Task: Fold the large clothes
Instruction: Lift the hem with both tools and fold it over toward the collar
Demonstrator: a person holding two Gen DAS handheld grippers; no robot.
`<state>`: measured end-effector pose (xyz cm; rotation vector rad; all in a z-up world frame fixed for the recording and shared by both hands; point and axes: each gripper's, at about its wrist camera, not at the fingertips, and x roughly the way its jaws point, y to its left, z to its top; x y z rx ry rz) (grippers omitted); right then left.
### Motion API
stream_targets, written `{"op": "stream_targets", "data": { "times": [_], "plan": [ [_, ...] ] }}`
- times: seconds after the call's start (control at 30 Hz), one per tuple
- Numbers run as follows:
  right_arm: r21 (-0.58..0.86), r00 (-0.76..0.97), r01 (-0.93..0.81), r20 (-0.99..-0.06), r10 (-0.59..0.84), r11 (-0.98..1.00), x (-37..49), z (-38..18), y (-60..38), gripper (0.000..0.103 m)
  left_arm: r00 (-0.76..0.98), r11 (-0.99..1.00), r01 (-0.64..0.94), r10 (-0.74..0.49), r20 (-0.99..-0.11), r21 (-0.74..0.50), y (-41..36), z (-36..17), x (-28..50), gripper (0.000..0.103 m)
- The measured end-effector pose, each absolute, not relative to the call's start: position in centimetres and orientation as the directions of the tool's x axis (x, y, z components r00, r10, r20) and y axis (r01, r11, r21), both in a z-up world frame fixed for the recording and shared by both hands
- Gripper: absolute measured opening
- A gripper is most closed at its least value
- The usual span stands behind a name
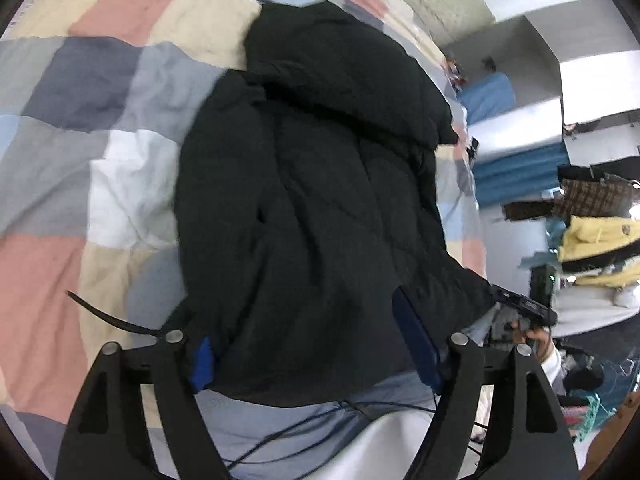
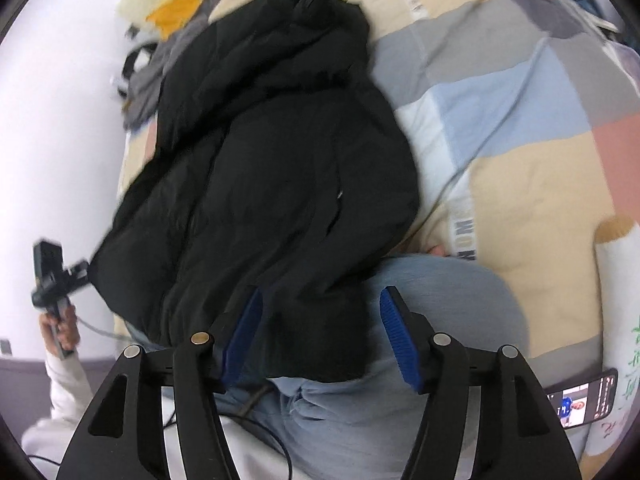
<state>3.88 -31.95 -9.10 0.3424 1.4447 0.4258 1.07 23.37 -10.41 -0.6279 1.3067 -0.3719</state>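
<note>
A black puffer jacket (image 1: 312,184) lies folded over on a patchwork quilt (image 1: 100,128), its near hem resting on the person's lap in blue jeans. My left gripper (image 1: 316,344) is open, its blue pads either side of the jacket's near hem. In the right wrist view the same jacket (image 2: 272,160) fills the middle. My right gripper (image 2: 320,336) is open with the jacket's lower edge between its pads (image 2: 394,332). Each gripper also shows in the other's view: the right one (image 1: 524,312) at the far right, the left one (image 2: 52,276) at the far left.
The quilt (image 2: 520,120) extends right. Grey and yellow clothes (image 2: 188,8) lie beyond the jacket. A phone (image 2: 584,400) lies at lower right. A pile of yellow and dark clothes (image 1: 596,244) sits off the bed at right. Cables (image 1: 300,428) run over the lap.
</note>
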Motion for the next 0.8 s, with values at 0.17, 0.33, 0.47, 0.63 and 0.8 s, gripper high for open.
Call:
{"op": "stream_targets", "data": {
  "times": [0.17,0.33,0.47,0.63,0.8],
  "plan": [
    [0.419,-0.012,-0.113,-0.907,0.421,0.901,4.8,-10.1,-30.2,0.065,0.164,0.764,-0.053,-0.628,-0.761,-0.643,22.0,-11.1,1.5,0.075],
    [0.383,-0.093,-0.18,-0.924,0.372,0.906,4.7,-10.4,-28.3,0.064,0.121,0.797,-0.021,-0.598,-0.793,-0.604,20.4,-11.4,1.8,0.053],
    [0.337,-0.118,-0.234,-0.941,0.317,0.912,4.4,-10.6,-27.1,0.058,0.106,0.811,-0.03,-0.579,-0.808,-0.585,20.2,-11.8,1.8,0.037],
    [0.304,-0.072,-0.293,-0.953,0.296,0.907,3.3,-9.8,-26.5,0.016,0.131,0.812,-0.049,-0.571,-0.81,-0.581,20.4,-11.4,1.7,0.016],
    [0.279,0.093,-0.34,-0.94,0.327,0.898,2.6,-4.8,-27.0,0.013,0.22,0.778,-0.01,-0.612,-0.76,-0.629,20.7,-8.4,1.8,0.006]
  ]
}}
